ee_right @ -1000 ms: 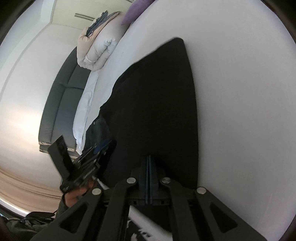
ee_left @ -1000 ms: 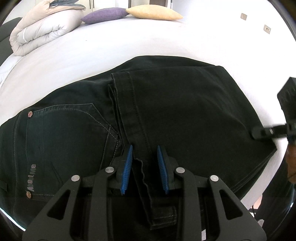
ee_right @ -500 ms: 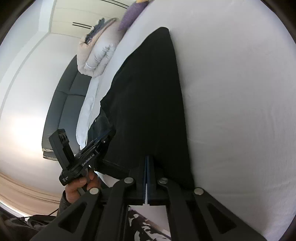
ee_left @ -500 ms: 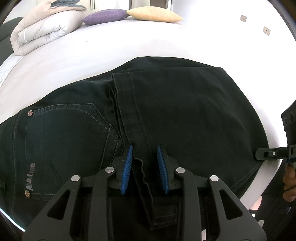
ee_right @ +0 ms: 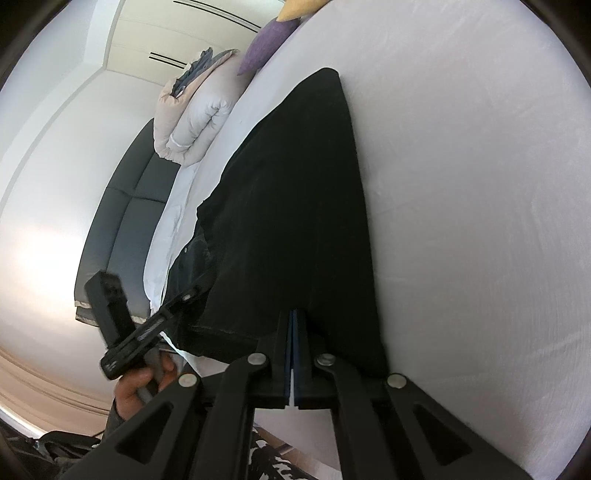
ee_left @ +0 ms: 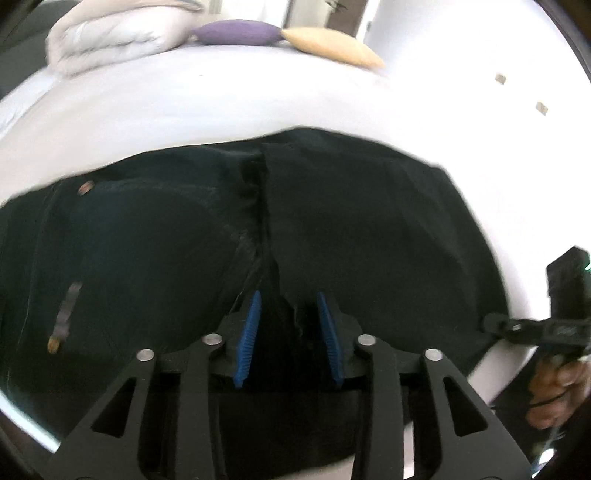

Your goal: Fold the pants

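Black pants [ee_left: 369,229] lie folded on the white bed [ee_left: 221,110], pocket side at the left and folded legs at the right. My left gripper [ee_left: 290,314] is open, its blue pads on either side of a fold of the pants near the bed's front edge. My right gripper [ee_right: 294,325] is shut on the pants' near edge [ee_right: 291,221]; it also shows in the left wrist view [ee_left: 491,325] at the pants' right corner. The left gripper shows in the right wrist view [ee_right: 184,297] at the pants' left edge.
A folded duvet [ee_left: 110,37], a purple cushion [ee_left: 236,31] and a yellow cushion [ee_left: 328,46] lie at the far side of the bed. A dark sofa [ee_right: 122,214] stands beyond the bed. A patterned rug [ee_right: 273,458] lies on the floor below.
The left wrist view has shifted and blurred as the left gripper moved. The right gripper stays shut on the pants' edge and has pulled it slightly along the bed's front.
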Motion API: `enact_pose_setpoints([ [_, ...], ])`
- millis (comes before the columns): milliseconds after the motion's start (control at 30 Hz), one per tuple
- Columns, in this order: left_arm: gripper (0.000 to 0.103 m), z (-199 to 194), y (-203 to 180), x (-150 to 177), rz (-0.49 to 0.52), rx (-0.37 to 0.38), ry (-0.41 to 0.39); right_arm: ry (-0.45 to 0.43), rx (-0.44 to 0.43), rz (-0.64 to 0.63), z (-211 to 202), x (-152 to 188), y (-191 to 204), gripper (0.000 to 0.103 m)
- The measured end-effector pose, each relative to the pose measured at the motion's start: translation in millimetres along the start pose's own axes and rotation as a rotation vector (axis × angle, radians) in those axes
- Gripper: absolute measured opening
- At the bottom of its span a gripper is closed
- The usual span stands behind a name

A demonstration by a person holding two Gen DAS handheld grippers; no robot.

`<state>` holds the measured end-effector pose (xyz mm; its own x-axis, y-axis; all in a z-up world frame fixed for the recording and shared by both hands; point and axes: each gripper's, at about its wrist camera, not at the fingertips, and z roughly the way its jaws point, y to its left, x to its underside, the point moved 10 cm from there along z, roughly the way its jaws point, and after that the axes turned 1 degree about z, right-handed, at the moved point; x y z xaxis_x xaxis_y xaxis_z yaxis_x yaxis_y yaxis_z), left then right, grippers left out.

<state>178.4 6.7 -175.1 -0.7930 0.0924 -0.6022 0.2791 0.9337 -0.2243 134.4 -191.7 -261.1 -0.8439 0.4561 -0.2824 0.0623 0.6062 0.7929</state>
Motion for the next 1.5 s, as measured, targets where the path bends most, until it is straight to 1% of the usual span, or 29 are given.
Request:
enact_pose_setpoints([
  [33, 0.061, -11, 4, 2, -0.033, 0.02, -0.027, -0.001, 0.001, 0.004, -1, 0, -1, 0.0],
  [67, 0.077, -28, 13, 4, -0.081, 0.033, -0.071, -0.003, 0.001, 0.007, -1, 0, 0, 0.0],
  [133, 0.087, -56, 31, 10, -0.176, 0.056, -0.144, -0.007, -0.007, 0.01, -2, -1, -1, 0.0],
  [233, 0.087, -96, 69, 27, -0.354, 0.113, -0.241, -0.013, -0.012, 0.016, -3, -1, -2, 0.0],
  [267, 0.087, -105, 82, 32, -0.406, 0.115, -0.258, -0.015, -0.01, 0.018, -3, 0, -2, 0.0],
  [400, 0.087, -134, 141, 54, -0.642, 0.137, -0.343, -0.024, -0.013, 0.035, -5, 0, -2, 0.0],
  [500, 0.087, -147, 172, 62, -0.767, 0.158, -0.397, -0.038, -0.03, 0.055, -8, 1, -3, 0.0],
  [667, 0.087, -141, 197, 74, -0.886, 0.212, -0.384, -0.045, -0.045, 0.069, -9, 2, -3, 0.0],
  [733, 0.087, -136, 207, 80, -0.935, 0.217, -0.372, -0.043, -0.044, 0.072, -9, 2, -2, 0.0],
  [800, 0.087, -132, 217, 92, -1.008, 0.212, -0.364, -0.042, -0.043, 0.073, -9, 2, -2, 0.0],
  [900, 0.087, -126, 230, 102, -1.048, 0.24, -0.353, -0.041, -0.045, 0.074, -9, 2, -2, 0.0],
  [1000, 0.087, -120, 240, 105, -1.061, 0.254, -0.357, -0.041, -0.05, 0.077, -8, 1, -1, 0.0],
  [1100, 0.087, -116, 236, 101, -1.058, 0.264, -0.352, -0.041, -0.052, 0.078, -8, 1, -1, 0.0],
  [1233, 0.087, -102, 236, 92, -1.079, 0.309, -0.347, -0.041, -0.066, 0.076, -10, 1, 1, 0.0],
  [1267, 0.087, -99, 232, 85, -1.078, 0.321, -0.345, -0.04, -0.067, 0.069, -11, 1, 3, 0.0],
  [1333, 0.087, -97, 235, 83, -1.095, 0.351, -0.35, -0.038, -0.064, 0.051, -15, -1, 10, 0.002],
  [1367, 0.087, -97, 236, 83, -1.108, 0.367, -0.354, -0.038, -0.067, 0.046, -16, -2, 14, 0.005],
  [1400, 0.087, -95, 239, 82, -1.12, 0.385, -0.357, -0.04, -0.071, 0.039, -18, -5, 20, 0.005],
  [1433, 0.084, -94, 240, 80, -1.12, 0.39, -0.356, -0.04, -0.076, 0.029, -17, -7, 27, 0.005],
  [1467, 0.075, -92, 241, 79, -1.115, 0.388, -0.352, -0.037, -0.082, 0.016, -17, -10, 35, 0.005],
  [1500, 0.068, -90, 242, 79, -1.11, 0.378, -0.339, -0.03, -0.084, -0.005, -16, -13, 45, 0.005],
])
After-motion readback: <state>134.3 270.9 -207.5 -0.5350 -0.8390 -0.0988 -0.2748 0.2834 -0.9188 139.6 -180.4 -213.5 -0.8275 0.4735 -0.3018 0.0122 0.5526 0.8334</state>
